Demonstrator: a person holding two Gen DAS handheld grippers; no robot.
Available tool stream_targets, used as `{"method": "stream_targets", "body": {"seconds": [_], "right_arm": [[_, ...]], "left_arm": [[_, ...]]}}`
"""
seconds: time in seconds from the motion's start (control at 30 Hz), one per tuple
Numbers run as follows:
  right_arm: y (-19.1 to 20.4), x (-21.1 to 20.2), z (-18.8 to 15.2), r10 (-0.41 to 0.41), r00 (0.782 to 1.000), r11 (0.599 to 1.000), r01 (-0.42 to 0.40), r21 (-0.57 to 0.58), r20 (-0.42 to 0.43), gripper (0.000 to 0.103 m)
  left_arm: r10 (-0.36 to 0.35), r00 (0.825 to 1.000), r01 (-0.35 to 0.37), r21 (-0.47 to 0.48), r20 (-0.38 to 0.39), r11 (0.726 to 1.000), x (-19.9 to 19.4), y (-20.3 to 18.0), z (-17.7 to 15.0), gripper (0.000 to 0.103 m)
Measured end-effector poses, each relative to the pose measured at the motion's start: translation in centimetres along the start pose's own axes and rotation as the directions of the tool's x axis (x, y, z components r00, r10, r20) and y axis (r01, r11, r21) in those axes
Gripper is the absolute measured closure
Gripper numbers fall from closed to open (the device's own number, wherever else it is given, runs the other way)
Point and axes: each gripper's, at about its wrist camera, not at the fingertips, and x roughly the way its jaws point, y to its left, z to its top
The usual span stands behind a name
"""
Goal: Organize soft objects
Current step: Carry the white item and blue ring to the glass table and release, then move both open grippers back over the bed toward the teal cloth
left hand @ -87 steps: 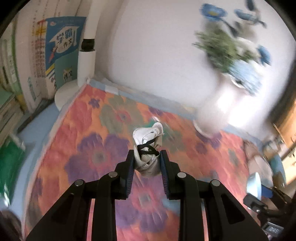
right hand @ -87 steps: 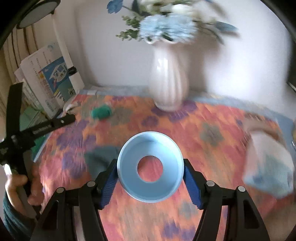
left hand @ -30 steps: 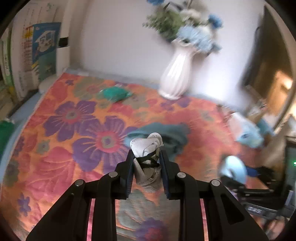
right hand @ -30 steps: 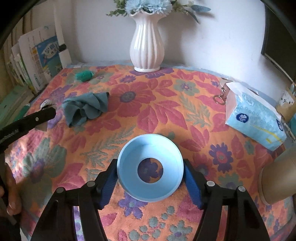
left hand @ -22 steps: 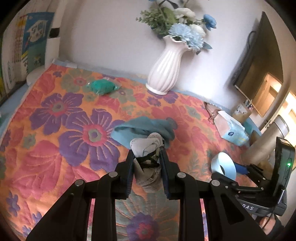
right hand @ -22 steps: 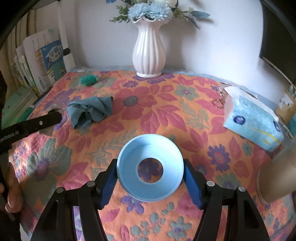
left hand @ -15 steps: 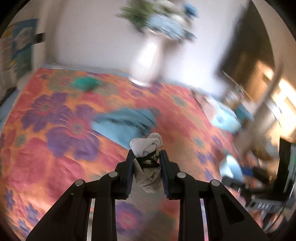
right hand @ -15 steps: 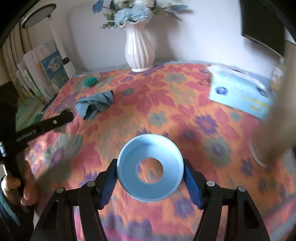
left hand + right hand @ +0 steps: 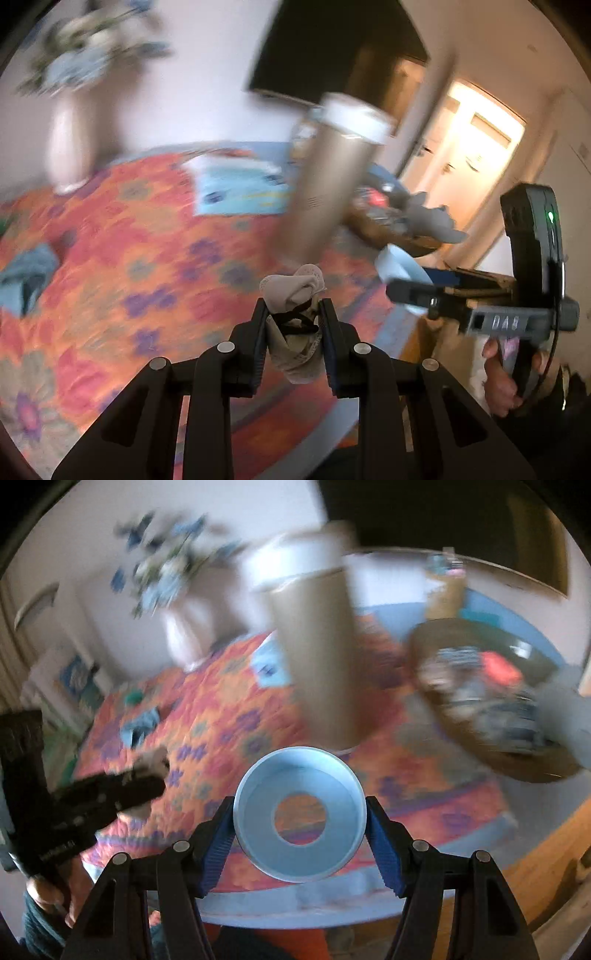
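Note:
My left gripper (image 9: 293, 314) is shut on a rolled whitish sock (image 9: 293, 325) with a black band, held above the floral cloth (image 9: 147, 236). My right gripper (image 9: 300, 816) is shut on a light blue funnel-like ring (image 9: 300, 814), its wide mouth facing the camera. In the left wrist view the right gripper (image 9: 413, 291) shows at the right, the blue ring (image 9: 399, 264) in it, near a brown basket (image 9: 388, 230) of soft things. In the right wrist view that basket (image 9: 491, 760) lies at the right, and the left gripper (image 9: 147, 771) shows at the left. A teal cloth (image 9: 142, 725) lies far left.
A tall tan cylinder with a white top (image 9: 317, 646) stands just beyond the blue ring. A white vase of flowers (image 9: 70, 147) and a tissue pack (image 9: 236, 188) sit at the back. Both views are blurred. The table's wooden edge (image 9: 535, 860) shows at the right.
Both views have swung to the right across the table. The basket and the tan cylinder have come into view; the vase and teal cloth have slid to the left. Both grips are unchanged.

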Motion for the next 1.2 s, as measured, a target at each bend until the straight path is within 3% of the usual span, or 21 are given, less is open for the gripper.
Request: {"method": "stream_targets", "body": {"seconds": [0.2, 0.3, 0.53, 0.6, 0.77, 0.83, 0.93, 0.97, 1.0, 1.07, 1.2], "right_arm": [[-7.0, -5.8, 2.0, -0.06, 0.988, 0.989, 0.039, 0.143, 0.142, 0.037], [-11.0, -7.1, 3.4, -0.11, 0.977, 0.972, 0.068, 0.225, 0.182, 0.037], [-17.6, -7.6, 7.9, -0.189, 0.957, 0.937, 0.109, 0.333, 0.219, 0.037], [-18.6, -6.8, 9.6, -0.213, 0.954, 0.933, 0.134, 0.334, 0.212, 0.037], [-21.4, -4.6, 12.7, -0.244, 0.951, 0.918, 0.164, 0.361, 0.188, 0.036], [-22.4, -4.0, 13.6, -0.242, 0.951, 0.914, 0.156, 0.375, 0.193, 0.03], [-23.6, -3.7, 14.2, -0.214, 0.96, 0.914, 0.133, 0.383, 0.179, 0.027], [-23.6, -3.9, 14.2, -0.207, 0.961, 0.915, 0.125, 0.383, 0.181, 0.027], [-23.6, -4.3, 14.0, -0.203, 0.96, 0.917, 0.118, 0.381, 0.19, 0.027], [-23.3, -4.7, 13.5, -0.2, 0.959, 0.923, 0.115, 0.366, 0.202, 0.027], [-22.4, -5.8, 12.6, -0.181, 0.961, 0.934, 0.1, 0.344, 0.211, 0.027]], "left_arm": [[-0.08, 0.996, 0.083, 0.144, -0.029, 0.986, 3.5, -8.0, 3.3, 0.08], [-0.114, 0.993, 0.119, 0.171, -0.042, 0.978, 6.4, -11.6, 4.8, 0.08], [-0.079, 0.996, 0.087, 0.177, -0.052, 0.98, 13.8, -15.8, 8.2, 0.08], [-0.031, 0.999, 0.036, 0.194, -0.029, 0.98, 15.6, -16.4, 9.3, 0.08], [-0.009, 1.0, 0.012, 0.201, -0.016, 0.98, 18.0, -16.8, 11.0, 0.079], [0.002, 1.0, -0.002, 0.196, 0.001, 0.981, 18.8, -16.9, 11.5, 0.069], [0.006, 1.0, -0.01, 0.181, 0.021, 0.983, 19.2, -17.0, 11.7, 0.031], [-0.012, 1.0, 0.007, 0.176, 0.026, 0.984, 19.0, -17.1, 11.6, 0.013], [-0.032, 0.999, 0.024, 0.174, 0.039, 0.984, 18.7, -17.1, 11.3, 0.006], [-0.046, 0.997, 0.035, 0.184, 0.06, 0.982, 18.0, -17.4, 10.7, 0.005], [-0.069, 0.997, 0.061, 0.223, 0.026, 0.973, 16.8, -18.3, 9.6, 0.005]]}}
